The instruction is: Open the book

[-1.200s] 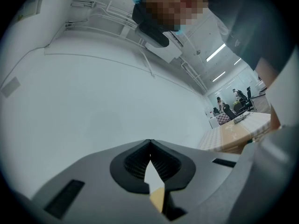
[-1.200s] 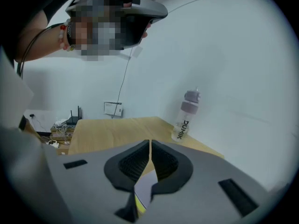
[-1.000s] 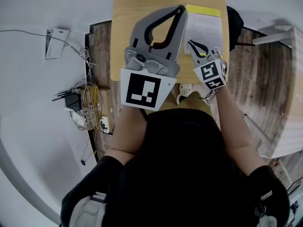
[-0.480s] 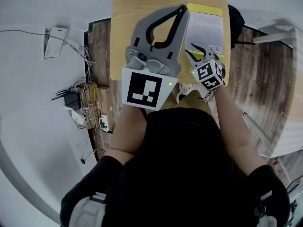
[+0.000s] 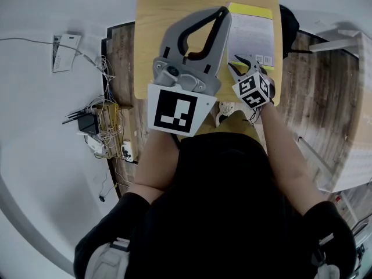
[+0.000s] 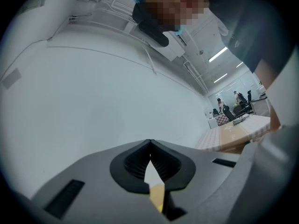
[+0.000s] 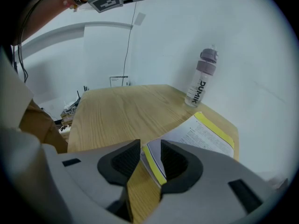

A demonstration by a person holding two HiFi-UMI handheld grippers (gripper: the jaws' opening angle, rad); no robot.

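Light wood table (image 5: pixel 168 16); dark plank floor (image 5: pixel 317 80); white wall (image 7: pixel 252 55) behind.

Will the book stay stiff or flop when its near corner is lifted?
Probably floppy: the book looks thin, like a soft-covered booklet, so the corner should curl up first. Likely light too; lying flat on the smooth table, it may slide if pushed.

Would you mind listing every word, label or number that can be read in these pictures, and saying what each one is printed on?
"DUMIK", running up the side of the bottle; the first letters are not certain.
The book has lines of print on its white cover, all too small to read.
The marker cubes show only black and white square patterns, no words.
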